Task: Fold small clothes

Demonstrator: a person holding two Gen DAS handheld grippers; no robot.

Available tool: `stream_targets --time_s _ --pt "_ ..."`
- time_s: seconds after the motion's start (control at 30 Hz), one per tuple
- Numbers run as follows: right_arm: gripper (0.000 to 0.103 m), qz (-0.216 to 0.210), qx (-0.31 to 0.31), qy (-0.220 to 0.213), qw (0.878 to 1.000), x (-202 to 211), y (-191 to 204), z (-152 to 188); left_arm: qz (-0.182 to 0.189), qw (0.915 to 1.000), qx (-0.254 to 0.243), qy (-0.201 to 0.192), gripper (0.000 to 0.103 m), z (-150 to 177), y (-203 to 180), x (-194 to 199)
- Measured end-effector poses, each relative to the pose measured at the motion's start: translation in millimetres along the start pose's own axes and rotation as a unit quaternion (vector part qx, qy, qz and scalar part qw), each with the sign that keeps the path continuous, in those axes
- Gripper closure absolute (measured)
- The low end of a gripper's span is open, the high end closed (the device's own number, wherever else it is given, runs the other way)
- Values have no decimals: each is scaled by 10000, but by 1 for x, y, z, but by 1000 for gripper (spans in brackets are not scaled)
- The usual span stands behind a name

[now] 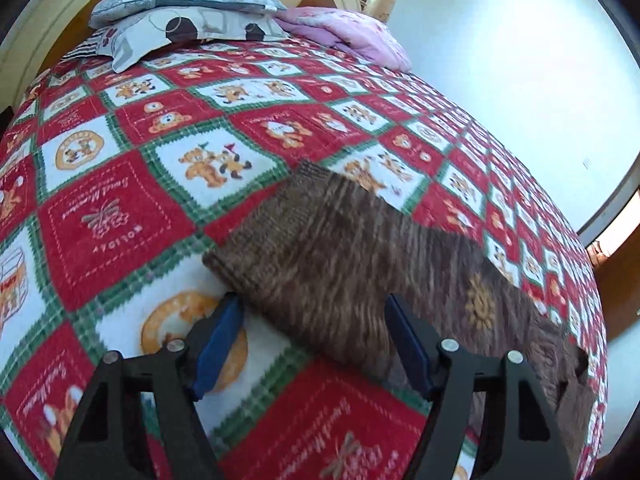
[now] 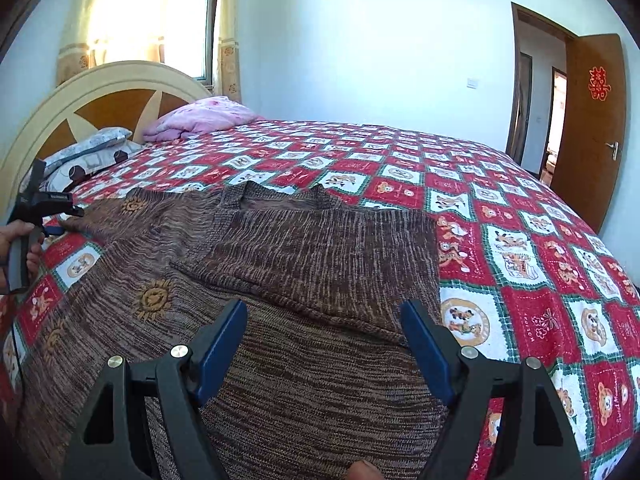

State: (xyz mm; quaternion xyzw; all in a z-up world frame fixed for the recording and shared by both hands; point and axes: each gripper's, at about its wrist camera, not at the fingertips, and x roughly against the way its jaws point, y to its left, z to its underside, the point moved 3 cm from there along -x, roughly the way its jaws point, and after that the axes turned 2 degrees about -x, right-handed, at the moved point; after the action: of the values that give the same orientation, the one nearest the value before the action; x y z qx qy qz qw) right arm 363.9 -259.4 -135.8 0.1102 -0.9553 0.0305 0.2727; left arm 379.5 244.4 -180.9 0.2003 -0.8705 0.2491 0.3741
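A brown knitted sweater [image 2: 320, 264] with orange sun patterns lies flat on the bed, one sleeve folded across its chest. My right gripper [image 2: 325, 306] hovers open over the sweater's body, with nothing between its blue pads. In the left wrist view, my left gripper [image 1: 312, 299] stands open over the end of the other sleeve [image 1: 340, 264], its pads on either side of the sleeve's edge and not pressing on it. The right wrist view shows that left gripper [image 2: 66, 222] at the far left by the sleeve tip, held by a hand [image 2: 16, 236].
The bed carries a red, white and green checked quilt [image 2: 520, 264]. Patterned pillows [image 1: 180, 20] and a pink blanket [image 1: 352, 32] lie at the headboard [image 2: 100, 96]. A white wall runs along the bed's far side, and a brown door [image 2: 592, 128] stands open at the right.
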Motion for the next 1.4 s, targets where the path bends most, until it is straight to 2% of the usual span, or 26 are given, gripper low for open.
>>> stream_targets --time_s 0.17,0.23,0.27,0.3,0.4,0.63,0.87,1.13,1.4 --pt "23 -18 38 25 10000 -2 4 1 -165 9999 -43 7 29 -8 0 -4" --pt "23 -16 66 -13 10000 0 5 1 -264 9996 -38 -28 54 -11 3 -3" --pt "23 -17 79 -32 10000 1 6 1 -267 9996 -7 -24 85 -13 5 -3" --pt "23 -13 91 -49 9999 2 6 1 -128 9999 66 52 95 -14 8 -4" --pt "23 -8 82 -72 9999 3 6 -1 157 9995 246 94 96 -17 14 1" --pt "23 4 43 -106 9999 4 4 -2 528 9985 -18 -155 97 -27 -11 36" --pt "23 51 -77 -150 9998 7 -2 -4 1099 9927 -380 -318 97 -30 -69 71" --pt "23 111 -156 -133 9997 6 -6 -4 1689 9837 -560 -259 97 -20 -136 92" --pt "23 136 -199 -111 9996 5 -8 -4 2300 9696 -832 -77 97 16 -216 101"
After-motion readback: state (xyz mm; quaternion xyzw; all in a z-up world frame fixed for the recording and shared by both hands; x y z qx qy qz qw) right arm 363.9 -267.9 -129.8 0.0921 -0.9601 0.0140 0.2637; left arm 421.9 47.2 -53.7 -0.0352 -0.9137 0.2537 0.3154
